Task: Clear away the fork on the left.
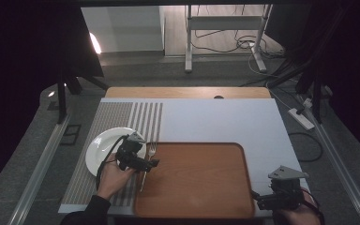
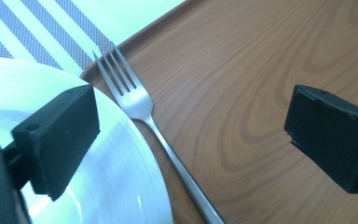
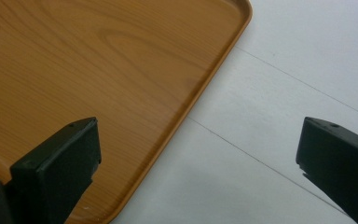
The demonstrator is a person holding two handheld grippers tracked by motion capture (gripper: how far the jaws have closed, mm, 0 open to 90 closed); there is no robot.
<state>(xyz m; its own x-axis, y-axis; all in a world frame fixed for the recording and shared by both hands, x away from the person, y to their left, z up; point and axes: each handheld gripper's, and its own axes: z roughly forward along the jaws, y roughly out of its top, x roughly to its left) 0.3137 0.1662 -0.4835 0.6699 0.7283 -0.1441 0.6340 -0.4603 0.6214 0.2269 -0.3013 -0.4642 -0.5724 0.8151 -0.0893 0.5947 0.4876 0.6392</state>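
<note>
A fork [image 1: 147, 161] lies on the striped mat [image 1: 117, 122] between a white plate [image 1: 104, 145] and a wooden tray [image 1: 194, 180]. Its long axis runs near to far, tines at the far end and handle toward the person. In the left gripper view the fork [image 2: 140, 105] sits just beside the plate's [image 2: 116, 182] rim, along the tray's [image 2: 242, 93] left edge, with its tines pointing toward the mat [image 2: 51, 32]; whether it touches either, I cannot tell.

The plate holds nothing, and the tray's wooden surface is bare.

The left gripper [image 1: 138, 159] hovers over the right rim of the plate, held by the left hand [image 1: 115, 178]. Its jaws are spread wide, one over the plate and the other over the tray, gripping nothing [image 2: 191, 135].

The right gripper [image 1: 281, 194] is at the tray's near right corner, over the white table [image 1: 215, 119]. Its jaws are also spread wide and hold nothing [image 3: 196, 163]; one hangs over the tray [image 3: 98, 70], the other over the table [image 3: 284, 60].
</note>
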